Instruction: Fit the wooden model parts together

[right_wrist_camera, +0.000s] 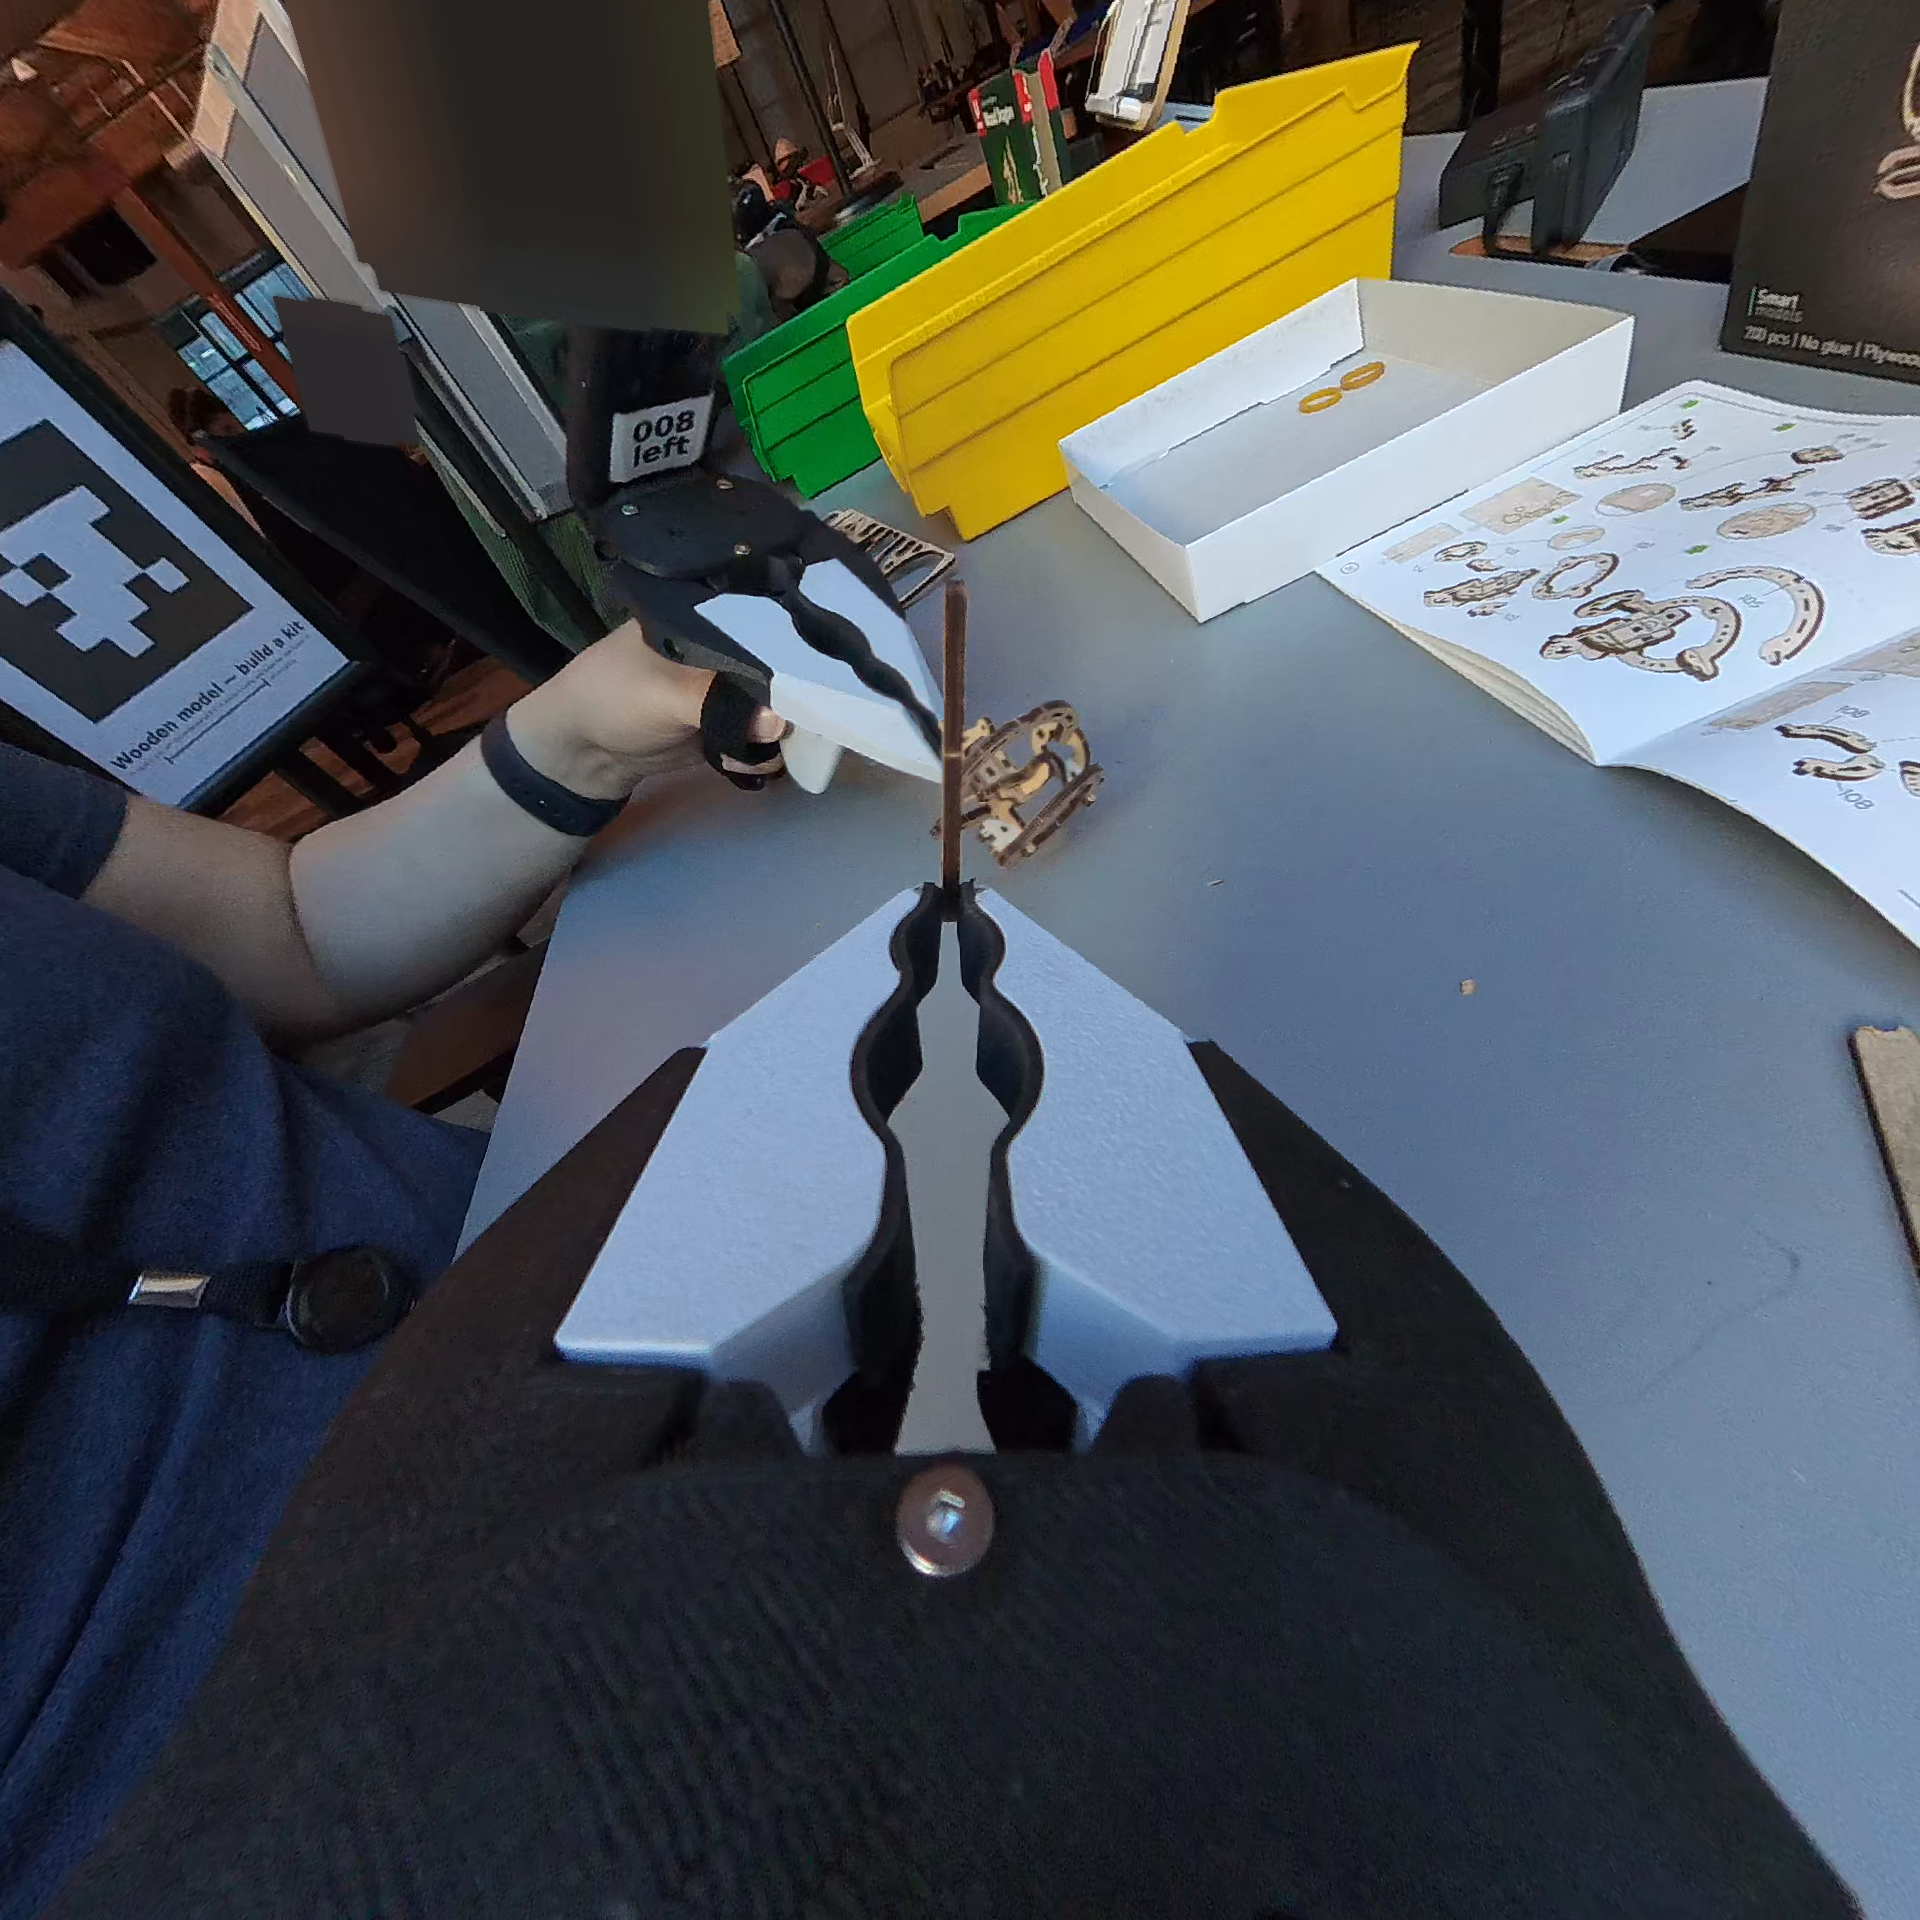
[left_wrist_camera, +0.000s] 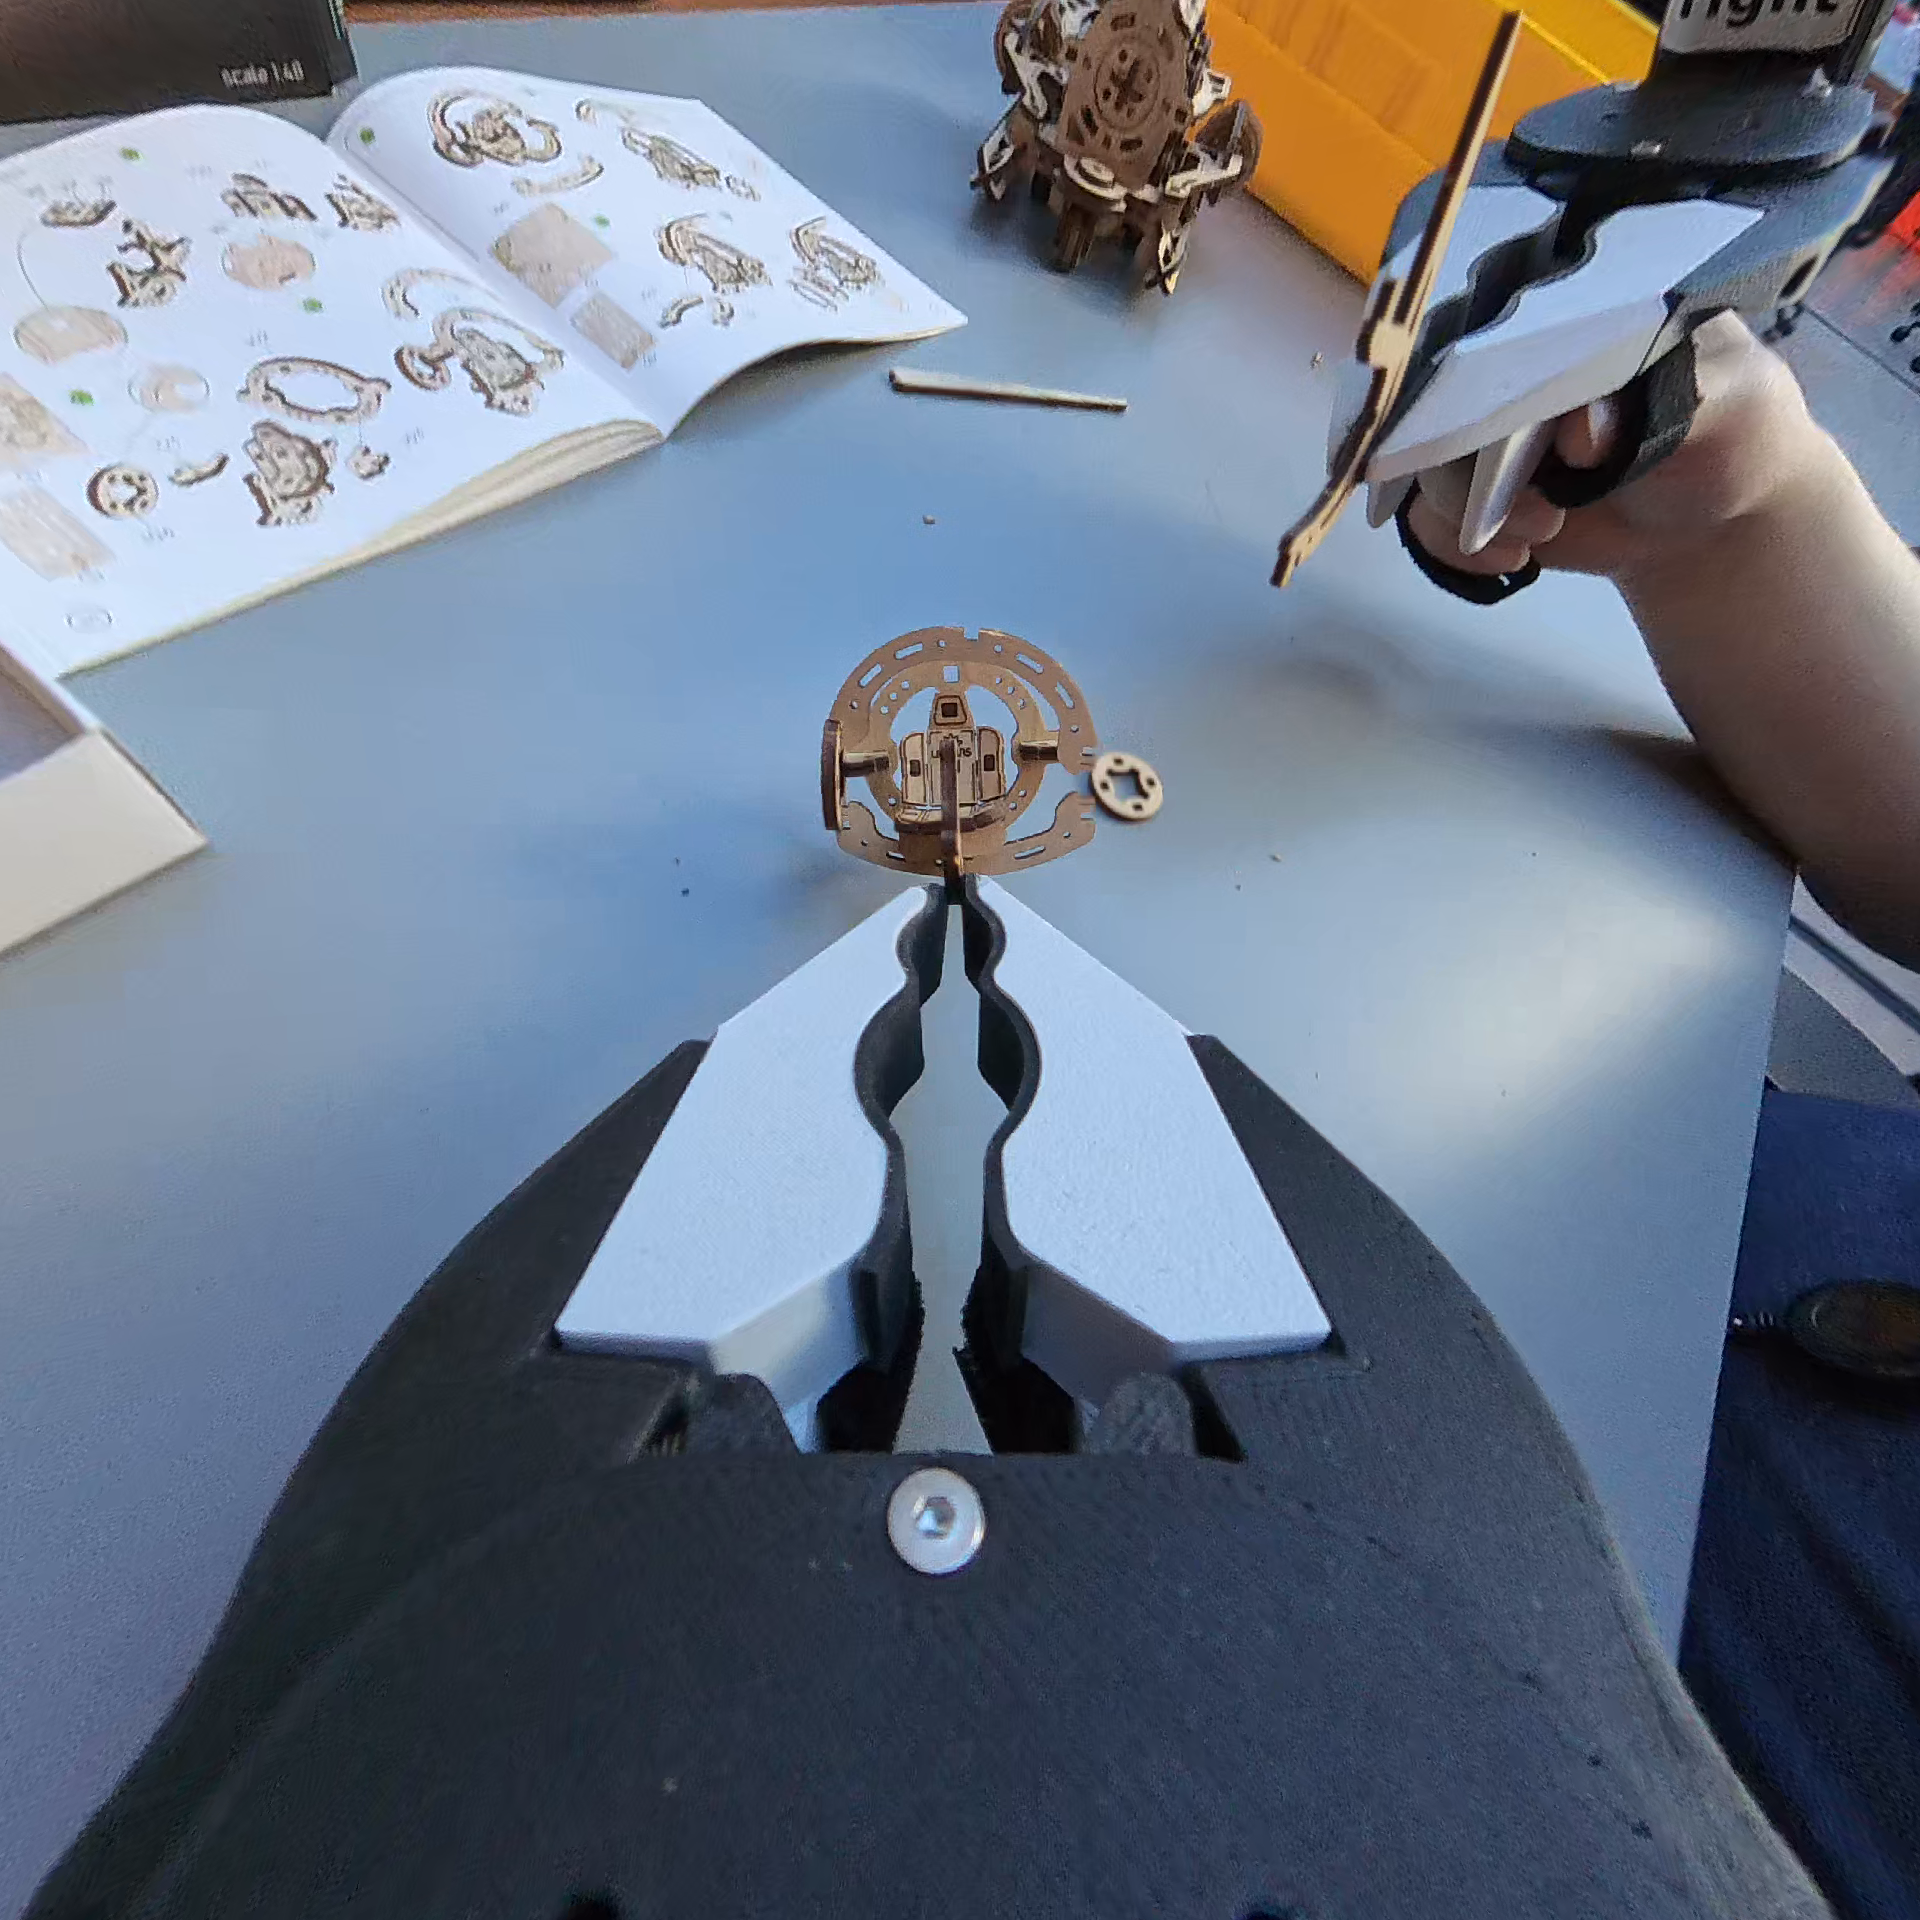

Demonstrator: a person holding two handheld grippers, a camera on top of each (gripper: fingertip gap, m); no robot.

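Observation:
My left gripper [left_wrist_camera: 954,889] is shut on the near tab of a small round wooden sub-assembly [left_wrist_camera: 961,764], a ring frame with a seat-like piece inside, held just above the grey table [left_wrist_camera: 520,987]. It also shows in the right wrist view [right_wrist_camera: 1023,774], with the left gripper [right_wrist_camera: 940,753] beside it. A small wooden ring part [left_wrist_camera: 1127,788] lies on the table right of the assembly. My right gripper [right_wrist_camera: 954,896] is shut on a flat wooden strip [right_wrist_camera: 953,727], seen edge-on and upright. In the left wrist view the right gripper [left_wrist_camera: 1371,416] holds this strip [left_wrist_camera: 1397,312] raised at the upper right.
An open instruction booklet [left_wrist_camera: 416,312] lies at the far left. A finished wooden model [left_wrist_camera: 1117,135] stands at the back by a yellow bin [right_wrist_camera: 1122,301]. A loose wooden stick [left_wrist_camera: 1006,391] lies mid-table. A white box lid [right_wrist_camera: 1351,447], a green bin [right_wrist_camera: 800,384] and a plywood sheet edge [right_wrist_camera: 1891,1132] are nearby. Tip to tip, the grippers are about 12 cm apart.

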